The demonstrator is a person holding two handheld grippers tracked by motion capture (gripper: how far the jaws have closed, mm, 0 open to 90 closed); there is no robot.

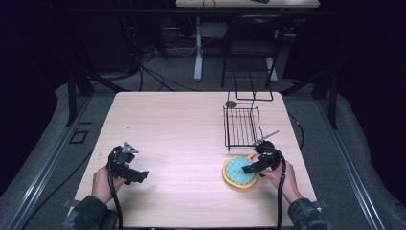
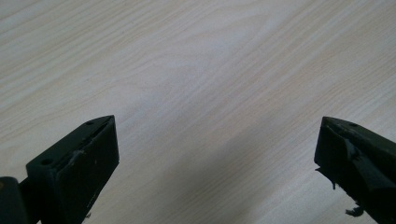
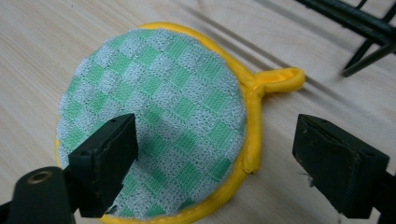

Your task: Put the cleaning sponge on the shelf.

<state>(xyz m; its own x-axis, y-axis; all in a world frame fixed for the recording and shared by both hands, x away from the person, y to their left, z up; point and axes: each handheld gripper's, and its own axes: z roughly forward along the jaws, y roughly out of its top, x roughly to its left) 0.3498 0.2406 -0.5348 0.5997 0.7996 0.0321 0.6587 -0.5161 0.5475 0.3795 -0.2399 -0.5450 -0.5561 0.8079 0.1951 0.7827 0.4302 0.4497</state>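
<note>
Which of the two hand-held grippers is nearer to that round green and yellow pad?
Right. The right gripper hangs open right over the pad; the left gripper is far across the table.

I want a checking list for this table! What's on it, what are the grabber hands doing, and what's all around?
Surface: pale wood-grain table, mostly bare.
Job's things: round green-checked pot holder with a yellow rim and loop, lying flat at the near right; black wire rack behind it.
Clutter: a small dark round thing beside the rack's far corner; too small to identify.
Grippers: left gripper open over bare wood; right gripper open, jaws astride the pot holder's edge.
Cables: one black cable trails from each gripper toward the person.
Surroundings: dark room, grey floor, another table's legs beyond.
</note>
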